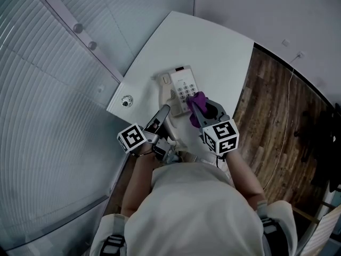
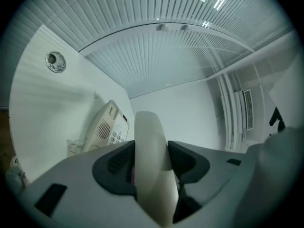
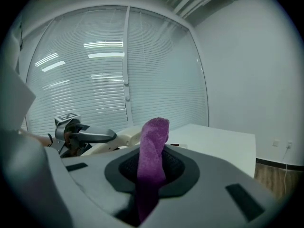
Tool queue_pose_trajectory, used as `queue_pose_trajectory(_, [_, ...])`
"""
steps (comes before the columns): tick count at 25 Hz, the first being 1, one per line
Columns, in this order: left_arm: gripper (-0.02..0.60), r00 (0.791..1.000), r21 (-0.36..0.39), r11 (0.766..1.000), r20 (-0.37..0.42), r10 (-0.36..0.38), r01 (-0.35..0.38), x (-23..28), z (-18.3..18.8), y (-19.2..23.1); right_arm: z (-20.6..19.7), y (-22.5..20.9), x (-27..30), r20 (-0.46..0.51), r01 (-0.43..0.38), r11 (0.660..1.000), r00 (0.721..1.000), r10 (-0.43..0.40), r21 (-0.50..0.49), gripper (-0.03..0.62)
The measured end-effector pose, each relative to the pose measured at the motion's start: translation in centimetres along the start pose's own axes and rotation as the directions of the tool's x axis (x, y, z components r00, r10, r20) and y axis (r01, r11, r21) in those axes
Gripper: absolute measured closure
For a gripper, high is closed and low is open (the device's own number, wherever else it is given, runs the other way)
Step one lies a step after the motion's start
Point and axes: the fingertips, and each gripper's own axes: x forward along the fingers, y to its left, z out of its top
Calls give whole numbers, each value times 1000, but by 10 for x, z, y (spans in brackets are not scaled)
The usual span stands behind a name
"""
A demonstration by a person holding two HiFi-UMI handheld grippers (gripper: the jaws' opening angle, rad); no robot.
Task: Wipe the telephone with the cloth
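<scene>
**Cloth at the near keys, handset held clear**

My right claw [image 3: 152, 164] is clamped on the purple cloth [image 3: 154, 137], which stands up out of the jaws as a folded tuft. In the head view the tuft sits at the near right corner of the telephone [image 1: 181, 84], on or just above the keys [image 1: 184, 93]. I cannot tell whether it presses on them.

My left claw [image 2: 151, 161] is clamped on the cream handset [image 2: 148, 127], with its jaws set wide against the handset's two sides. It holds the handset off the cradle, just left of the telephone's body and nearer to me.

The telephone lies on the white desk [image 1: 218, 47], close to its left edge, with its long axis running roughly away from me. From the right claw, then, the rest of the body stretches straight ahead. That claw is the nearer of the two and the only one carrying cloth.

I judge the coming stroke to be a push along that axis, from the near keys toward the far end. The left claw should keep the handset out to the left so it does not cross the path.
</scene>
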Motion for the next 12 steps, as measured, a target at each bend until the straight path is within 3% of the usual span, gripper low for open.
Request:
queue_pose_trajectory(5, [356, 995, -71, 993, -9, -97, 96, -4, -10, -14, 22, 4, 6, 43, -17, 1000, 999, 17, 5, 534])
queue_pose_trajectory(12, [356, 985, -88, 983, -45, -168, 164, -11, -23, -23, 49, 9, 19, 83, -33, 999, 996, 34, -20, 534])
